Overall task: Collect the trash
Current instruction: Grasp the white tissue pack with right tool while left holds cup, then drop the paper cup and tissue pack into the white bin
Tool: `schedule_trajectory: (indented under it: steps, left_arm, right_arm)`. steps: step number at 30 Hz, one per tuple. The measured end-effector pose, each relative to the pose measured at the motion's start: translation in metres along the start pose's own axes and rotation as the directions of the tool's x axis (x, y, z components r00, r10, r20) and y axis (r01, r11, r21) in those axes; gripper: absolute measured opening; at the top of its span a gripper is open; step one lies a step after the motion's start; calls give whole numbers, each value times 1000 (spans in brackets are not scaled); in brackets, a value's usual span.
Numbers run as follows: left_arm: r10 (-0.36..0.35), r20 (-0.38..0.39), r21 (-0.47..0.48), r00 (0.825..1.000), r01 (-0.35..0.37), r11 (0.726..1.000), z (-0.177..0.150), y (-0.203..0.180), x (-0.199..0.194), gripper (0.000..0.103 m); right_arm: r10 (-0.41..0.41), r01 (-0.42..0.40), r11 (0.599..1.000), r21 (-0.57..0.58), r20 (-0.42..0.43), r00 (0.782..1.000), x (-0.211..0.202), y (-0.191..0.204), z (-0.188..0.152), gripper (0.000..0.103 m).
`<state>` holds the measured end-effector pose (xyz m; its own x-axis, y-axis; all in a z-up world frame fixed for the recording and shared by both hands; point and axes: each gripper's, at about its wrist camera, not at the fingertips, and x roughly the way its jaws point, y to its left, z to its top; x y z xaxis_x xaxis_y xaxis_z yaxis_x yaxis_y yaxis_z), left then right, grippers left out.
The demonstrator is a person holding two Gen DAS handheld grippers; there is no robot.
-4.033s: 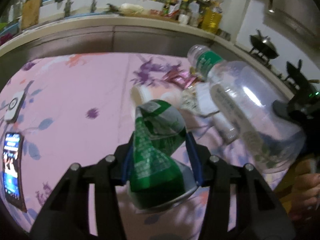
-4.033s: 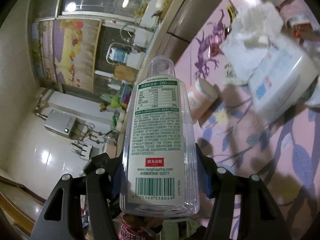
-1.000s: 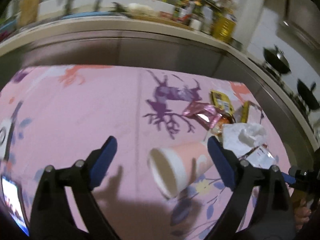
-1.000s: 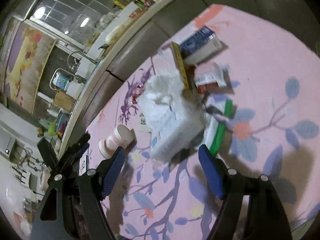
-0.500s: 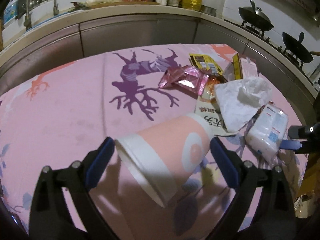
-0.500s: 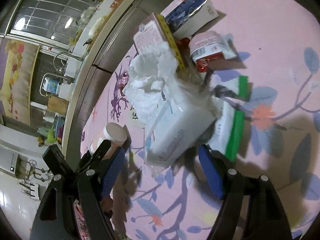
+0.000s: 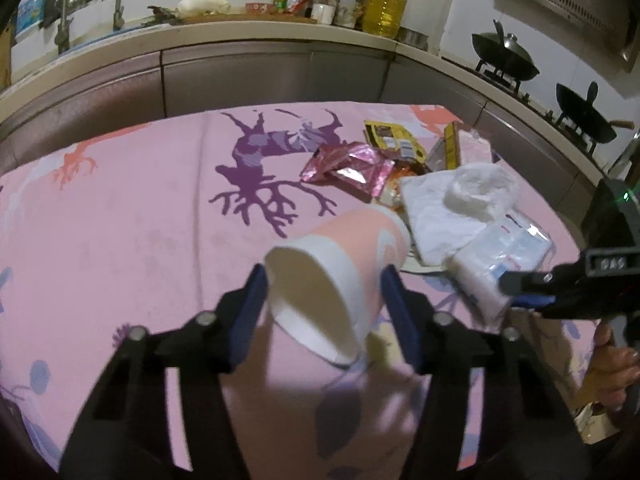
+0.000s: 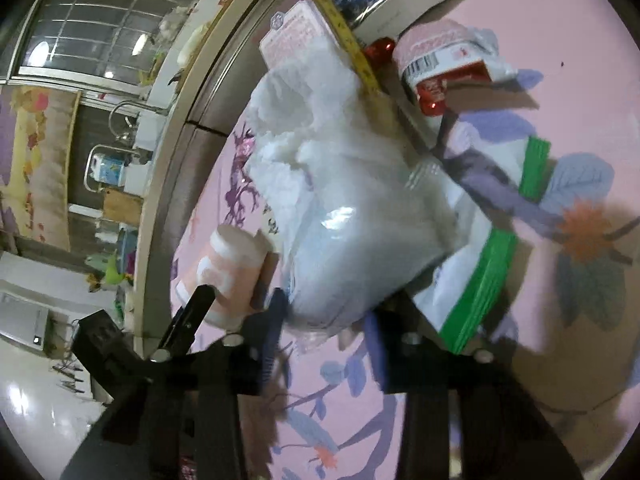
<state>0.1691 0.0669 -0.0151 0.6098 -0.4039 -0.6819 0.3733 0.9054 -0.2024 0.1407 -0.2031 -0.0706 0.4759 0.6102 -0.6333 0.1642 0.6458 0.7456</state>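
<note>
Closing both sets of jaws right now. My left gripper (image 7: 322,296) has the paper cup (image 7: 340,276) lying on its side between the blue pads, long axis running away from me and tilted right, open mouth nearest the camera; pads look touching the rim band, narrow around it. My right gripper (image 8: 322,320) straddles the near end of the tissue pack (image 8: 360,240), jaws narrowed onto its wrap, crumpled tissue (image 8: 304,128) beyond. Each hand is nearest its own piece.
</note>
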Motion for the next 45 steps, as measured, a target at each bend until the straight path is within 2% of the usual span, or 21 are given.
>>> schedule_trajectory:
  steps: [7,14,17,22,25,29,32,34,35,38,40,43,45]
  left_arm:
    - [-19,14,-46,1000,19,999,-5,-10,-17,43]
    - [-45,50,-107,998,50,993,-4,-13,-45,42]
    - [-71,65,-112,995,78,991,1,-17,-55,42]
    - [-97,84,-61,992,103,993,14,-42,-63,41]
    - [-110,90,-9,990,112,994,26,-65,-58,38]
    - [-162,55,30,985,160,987,46,-96,-37,37]
    - [-237,24,94,971,233,968,67,-140,-18,37]
    - [-278,0,144,961,275,951,77,-175,-5,37]
    - [-295,-13,165,955,293,942,80,-191,1,37]
    - [-363,-75,234,929,370,899,92,-254,30,37]
    - [-410,-137,258,902,432,864,97,-302,56,37]
    - [-458,-215,284,862,504,815,96,-364,89,37]
    - [-469,-260,305,844,533,790,91,-400,108,37]
  right_arm:
    - [19,-17,991,-132,15,1000,-19,17,-22,29]
    - [13,-8,970,-245,20,1000,-27,30,-44,28]
    - [29,-13,962,-272,56,998,-38,34,-45,28]
    - [36,10,947,-320,138,990,-59,31,-44,28]
    - [-7,68,942,-328,183,983,-64,17,-40,28]
    - [18,36,971,-236,222,975,-83,-16,-27,28]
    - [33,35,978,-207,318,947,-117,-37,-17,28]
    - [23,48,984,-174,387,922,-140,-55,-9,28]
    - [7,62,987,-146,433,901,-156,-69,-4,28]
    - [-67,107,993,-45,531,845,-195,-111,8,28]
    - [-124,135,991,24,567,814,-217,-139,13,28]
    - [-223,195,974,113,594,773,-243,-178,20,28]
    - [-294,246,955,163,587,754,-253,-199,27,28]
